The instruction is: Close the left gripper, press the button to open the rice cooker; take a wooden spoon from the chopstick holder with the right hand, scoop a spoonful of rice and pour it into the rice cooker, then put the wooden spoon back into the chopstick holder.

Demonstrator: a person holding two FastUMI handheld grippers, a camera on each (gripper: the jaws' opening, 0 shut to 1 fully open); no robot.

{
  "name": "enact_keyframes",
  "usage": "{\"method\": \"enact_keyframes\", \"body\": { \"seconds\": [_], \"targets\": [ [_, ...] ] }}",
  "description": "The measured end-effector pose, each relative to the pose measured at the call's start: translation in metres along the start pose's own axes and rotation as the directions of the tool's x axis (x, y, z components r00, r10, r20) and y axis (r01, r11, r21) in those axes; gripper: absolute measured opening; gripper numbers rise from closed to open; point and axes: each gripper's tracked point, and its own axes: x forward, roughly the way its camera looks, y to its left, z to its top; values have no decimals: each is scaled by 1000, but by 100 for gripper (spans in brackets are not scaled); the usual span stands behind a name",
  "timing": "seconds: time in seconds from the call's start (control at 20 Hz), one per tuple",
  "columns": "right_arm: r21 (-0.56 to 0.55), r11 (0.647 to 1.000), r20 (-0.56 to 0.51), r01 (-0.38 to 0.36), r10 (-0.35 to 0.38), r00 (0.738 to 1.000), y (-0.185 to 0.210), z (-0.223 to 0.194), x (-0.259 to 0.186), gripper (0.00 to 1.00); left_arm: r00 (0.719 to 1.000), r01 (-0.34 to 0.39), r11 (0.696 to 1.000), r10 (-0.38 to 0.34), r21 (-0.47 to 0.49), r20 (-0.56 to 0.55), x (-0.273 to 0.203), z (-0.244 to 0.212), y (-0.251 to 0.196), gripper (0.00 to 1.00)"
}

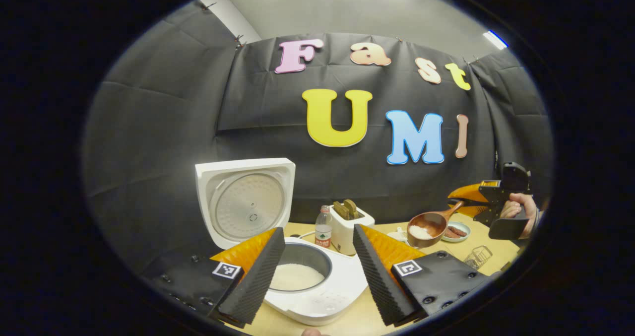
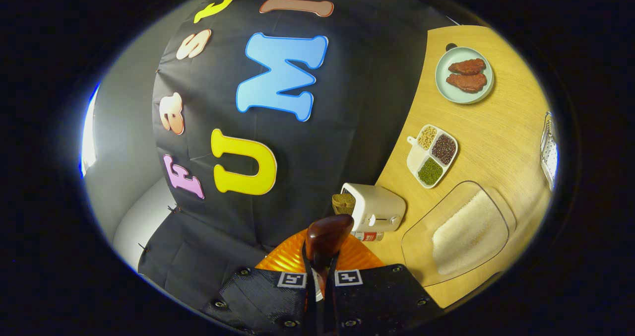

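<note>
While the rice cooker (image 1: 302, 276) is standing open near the wide-spread left gripper (image 1: 317, 271), the right gripper (image 2: 320, 276) is clamping the wooden spoon (image 1: 429, 227), loaded with rice, at right; carrying and tipping it into the pot comes next.

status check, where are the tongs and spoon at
Left tongs open over open rice cooker. Right tongs shut on wooden spoon, loaded with rice. Path clear.
</note>
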Motion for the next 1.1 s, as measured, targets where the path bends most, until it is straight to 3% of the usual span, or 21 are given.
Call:
{"method": "enact_keyframes", "body": {
  "seconds": [0.6,0.8,0.95,1.1],
  "targets": [
    [-110,990,-195,-87,64,979,46,-93,87,6,1000,-26,1000,26,14,-9,-17,-11,49,96],
    [-169,982,-261,-80,34,965,41,-125,117,7,999,-32,999,32,11,-19,-20,-18,55,96],
    [-294,951,-307,-98,3,952,41,-153,137,6,998,-47,999,47,5,-37,-22,-26,63,96],
    [-465,867,-357,-180,3,934,57,-188,148,6,997,-63,998,63,2,-41,-30,-27,68,96]
  ]
}}
